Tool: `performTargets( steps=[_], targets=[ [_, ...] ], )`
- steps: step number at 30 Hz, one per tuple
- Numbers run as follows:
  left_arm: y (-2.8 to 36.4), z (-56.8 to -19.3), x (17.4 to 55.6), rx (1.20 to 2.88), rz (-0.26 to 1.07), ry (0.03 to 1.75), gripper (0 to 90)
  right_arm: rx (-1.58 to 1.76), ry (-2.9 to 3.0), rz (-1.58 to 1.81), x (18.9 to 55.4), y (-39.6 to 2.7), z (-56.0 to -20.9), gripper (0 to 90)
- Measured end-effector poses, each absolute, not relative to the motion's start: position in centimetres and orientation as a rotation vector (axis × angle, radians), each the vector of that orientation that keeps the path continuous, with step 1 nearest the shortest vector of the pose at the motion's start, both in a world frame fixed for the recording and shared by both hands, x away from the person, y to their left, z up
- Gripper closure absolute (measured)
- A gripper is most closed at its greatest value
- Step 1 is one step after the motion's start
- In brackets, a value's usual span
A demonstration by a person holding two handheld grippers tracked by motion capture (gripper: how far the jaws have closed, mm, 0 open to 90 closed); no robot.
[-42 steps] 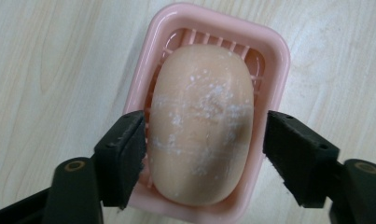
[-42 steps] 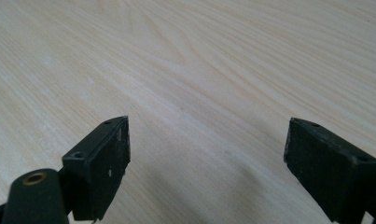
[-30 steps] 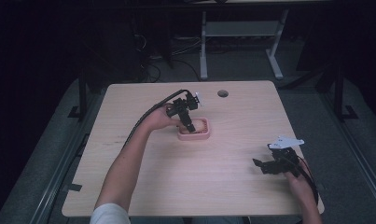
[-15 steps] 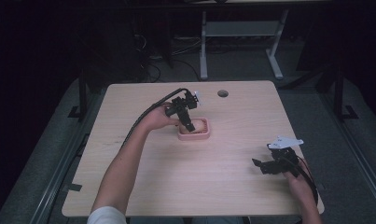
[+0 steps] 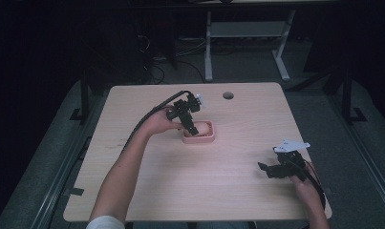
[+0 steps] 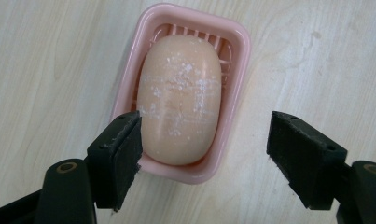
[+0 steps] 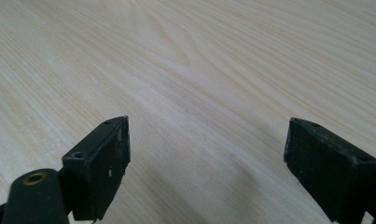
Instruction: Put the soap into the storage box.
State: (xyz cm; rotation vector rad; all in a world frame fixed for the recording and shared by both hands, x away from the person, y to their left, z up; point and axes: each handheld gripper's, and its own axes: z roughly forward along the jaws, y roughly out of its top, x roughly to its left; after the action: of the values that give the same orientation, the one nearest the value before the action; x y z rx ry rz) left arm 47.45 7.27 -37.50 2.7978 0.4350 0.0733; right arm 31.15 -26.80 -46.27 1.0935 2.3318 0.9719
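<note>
A peach-coloured bar of soap [image 6: 178,98] with white flecks lies in a pink ribbed soap dish [image 6: 237,51] on the pale wooden table [image 5: 147,191]. My left gripper [image 6: 205,126] hangs just above the near end of the dish, pointing down, jaws open. Its left pad [image 6: 122,154] sits over the dish rim, and the right pad [image 6: 302,158] is clear of the dish over bare wood. In the high view the left gripper [image 5: 192,128] is over the dish [image 5: 199,140] near the table's middle. My right gripper [image 5: 264,168] stands open and empty at the front right [image 7: 206,123].
A round cable hole [image 5: 228,95] lies in the table's far edge to the right of the dish. A white desk frame [image 5: 209,52] stands on the dark floor behind the table. The left gripper's cable [image 5: 147,117] trails back over the left forearm.
</note>
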Motion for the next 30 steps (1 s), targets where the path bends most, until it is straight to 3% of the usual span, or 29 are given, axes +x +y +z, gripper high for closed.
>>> performTargets(
  steps=[30],
  targets=[
    [8.7,-37.2,45.1,2.801,0.103,0.437,25.7,1.098,2.332,0.953,31.1,-26.7,-46.2,13.9]
  ],
)
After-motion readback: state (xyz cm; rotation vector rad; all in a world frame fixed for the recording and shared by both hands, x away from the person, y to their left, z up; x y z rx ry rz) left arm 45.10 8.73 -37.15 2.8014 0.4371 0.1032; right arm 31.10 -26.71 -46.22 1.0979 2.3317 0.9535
